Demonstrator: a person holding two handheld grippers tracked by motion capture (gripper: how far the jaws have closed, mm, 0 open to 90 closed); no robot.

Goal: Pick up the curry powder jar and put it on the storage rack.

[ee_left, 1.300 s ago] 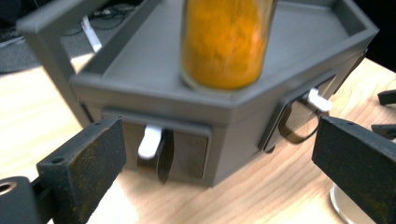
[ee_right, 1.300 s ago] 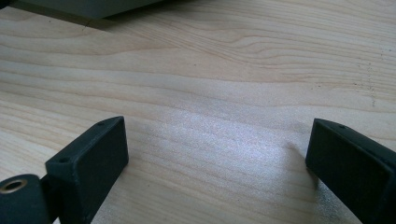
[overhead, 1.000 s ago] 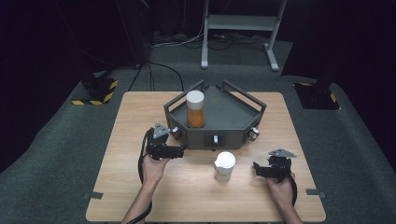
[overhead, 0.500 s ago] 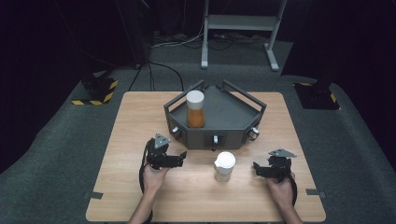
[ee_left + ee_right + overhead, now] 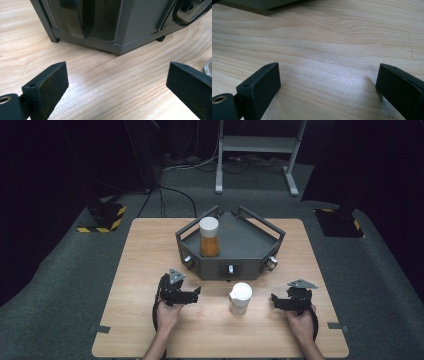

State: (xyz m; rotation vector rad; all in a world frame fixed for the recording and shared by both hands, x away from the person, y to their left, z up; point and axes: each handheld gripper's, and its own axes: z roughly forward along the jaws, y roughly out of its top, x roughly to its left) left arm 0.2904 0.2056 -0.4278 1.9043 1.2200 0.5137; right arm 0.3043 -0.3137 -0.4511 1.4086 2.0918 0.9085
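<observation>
A grey angular box-shaped tray (image 5: 250, 267) stands in the middle of the wooden table (image 5: 150, 250). In the tray's left part a jar of orange contents with a white lid (image 5: 209, 240) stands upright. In front of the tray stands a small white cup (image 5: 240, 296). My left gripper (image 5: 196, 294) rests low over the table to the left of the cup, open and empty, and points right toward it. My right gripper (image 5: 275, 301) lies to the right of the cup, open and empty, pointing left. In the left gripper view, the left gripper (image 5: 117, 82) faces the tray's front corner (image 5: 135, 22).
Dark round knobs (image 5: 188, 261) (image 5: 270, 263) sit on the tray's front faces; one knob (image 5: 80, 15) looms close in the left gripper view. Under my right gripper (image 5: 328, 82) lies bare wood. A metal frame's legs (image 5: 255, 142) stand on the floor beyond the table.
My left hand has drawn back from beside the tray toward the person and sunk closer to the table. The right hand, the cup and the jar have stayed put.
</observation>
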